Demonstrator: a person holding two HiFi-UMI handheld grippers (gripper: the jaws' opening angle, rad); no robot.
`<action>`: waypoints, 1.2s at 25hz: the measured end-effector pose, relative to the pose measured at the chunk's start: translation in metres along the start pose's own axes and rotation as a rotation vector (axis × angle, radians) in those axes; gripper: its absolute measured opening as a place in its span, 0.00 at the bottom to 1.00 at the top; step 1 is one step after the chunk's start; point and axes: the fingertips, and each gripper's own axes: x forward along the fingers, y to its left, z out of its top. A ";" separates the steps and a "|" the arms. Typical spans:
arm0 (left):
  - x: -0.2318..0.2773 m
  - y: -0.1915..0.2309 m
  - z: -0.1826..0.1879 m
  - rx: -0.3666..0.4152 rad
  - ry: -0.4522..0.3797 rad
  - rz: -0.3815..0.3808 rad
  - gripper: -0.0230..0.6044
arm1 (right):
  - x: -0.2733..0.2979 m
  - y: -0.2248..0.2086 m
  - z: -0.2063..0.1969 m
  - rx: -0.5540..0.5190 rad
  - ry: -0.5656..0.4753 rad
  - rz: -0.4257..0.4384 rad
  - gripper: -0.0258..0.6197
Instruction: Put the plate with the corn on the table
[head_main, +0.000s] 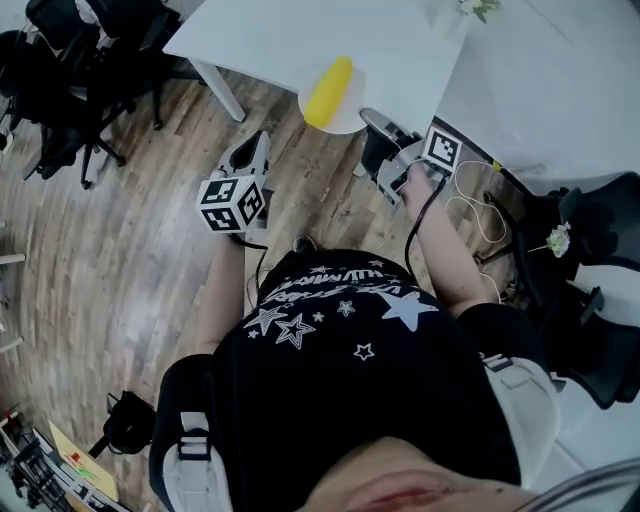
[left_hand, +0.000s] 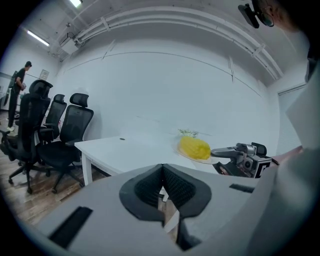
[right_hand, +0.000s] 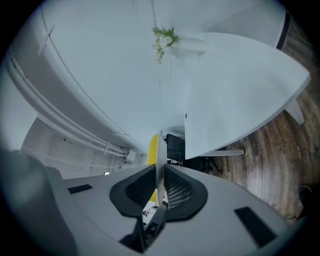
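Head view, my right hand-held gripper (head_main: 372, 125) pinching the rim of the plate (head_main: 350, 115), corn (head_main: 328, 90) lying on it, at the white table's (head_main: 280, 40) near edge, left gripper view, my left hand-held gripper (left_hand: 162, 189) closed on nothing, right gripper view, plate edge-on between my clamped jaws.

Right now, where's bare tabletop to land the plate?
White table is bare from its left corner to the flowers, widest just beyond the plate with the corn. Right-hand table is bare too. Crowded only off-table: chairs at the left.
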 end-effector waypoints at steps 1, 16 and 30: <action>0.003 0.008 0.001 -0.002 0.004 -0.006 0.05 | 0.008 -0.001 0.000 0.000 -0.006 -0.004 0.10; 0.060 0.091 0.028 0.007 0.031 -0.027 0.05 | 0.067 -0.029 0.049 0.015 -0.097 -0.061 0.10; 0.177 0.118 0.079 0.041 0.026 -0.038 0.05 | 0.149 -0.045 0.145 -0.020 -0.046 -0.017 0.10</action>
